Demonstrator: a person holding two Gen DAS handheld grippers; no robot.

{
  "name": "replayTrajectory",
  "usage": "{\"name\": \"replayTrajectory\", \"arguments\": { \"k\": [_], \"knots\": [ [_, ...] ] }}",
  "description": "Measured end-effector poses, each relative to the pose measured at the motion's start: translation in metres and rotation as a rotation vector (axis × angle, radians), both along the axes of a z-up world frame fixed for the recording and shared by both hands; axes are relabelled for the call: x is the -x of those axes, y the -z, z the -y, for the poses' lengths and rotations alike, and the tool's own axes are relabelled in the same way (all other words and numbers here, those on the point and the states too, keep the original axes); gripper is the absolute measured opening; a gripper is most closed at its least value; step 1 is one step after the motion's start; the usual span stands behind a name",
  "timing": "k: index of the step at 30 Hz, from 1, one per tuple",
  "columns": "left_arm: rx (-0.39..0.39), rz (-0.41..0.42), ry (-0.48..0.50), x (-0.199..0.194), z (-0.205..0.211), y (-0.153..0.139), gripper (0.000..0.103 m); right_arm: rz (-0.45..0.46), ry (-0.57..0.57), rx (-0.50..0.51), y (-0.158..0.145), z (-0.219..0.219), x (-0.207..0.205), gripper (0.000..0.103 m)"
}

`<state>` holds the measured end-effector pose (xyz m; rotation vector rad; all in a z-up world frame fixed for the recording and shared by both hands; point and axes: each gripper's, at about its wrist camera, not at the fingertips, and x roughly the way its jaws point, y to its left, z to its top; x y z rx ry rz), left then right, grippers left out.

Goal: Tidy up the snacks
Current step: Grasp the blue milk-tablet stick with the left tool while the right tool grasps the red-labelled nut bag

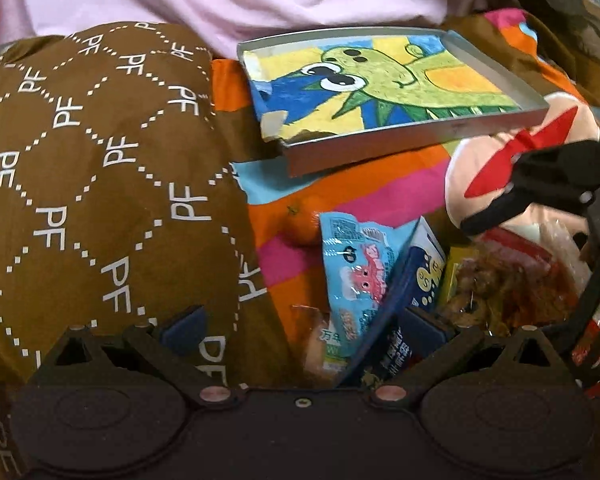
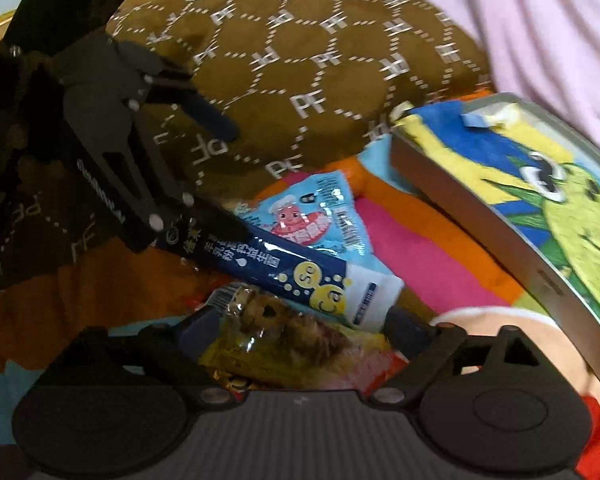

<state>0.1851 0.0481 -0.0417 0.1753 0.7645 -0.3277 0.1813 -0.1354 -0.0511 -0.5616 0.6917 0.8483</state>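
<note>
My right gripper (image 2: 296, 326), jaws wide, straddles the clear snack packet (image 2: 284, 336) unclamped beside the tray (image 2: 480, 216); closing now may snag the blue stick pack (image 2: 300, 270) overlapping it.

Soft, even indoor light; colours saturated. Strong fisheye bending with dark corners. Motion blur smears both views; glare glints on the clear snack wrapper (image 2: 284, 332).

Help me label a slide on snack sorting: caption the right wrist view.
Open right gripper straddles a clear snack bag; left gripper by the blue stick pack.
</note>
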Motion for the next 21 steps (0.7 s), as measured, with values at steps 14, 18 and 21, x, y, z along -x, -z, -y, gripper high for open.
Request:
{"name": "replayTrajectory", "arguments": {
  "k": [14, 18, 21],
  "knots": [
    [0.101, 0.004, 0.124, 0.014, 0.002, -0.010, 0.096, -0.143, 0.038, -0.063, 0.003, 0.025, 0.008, 0.071],
    [0.082, -0.002, 0.164, 0.019, 0.008, -0.008, 0.095, -0.161, 0.085, -0.072, -0.001, 0.037, 0.025, 0.070],
    [0.054, -0.003, 0.196, 0.022, 0.014, -0.005, 0.095, -0.143, 0.106, -0.046, -0.004, 0.044, 0.042, 0.071]
  ]
}}
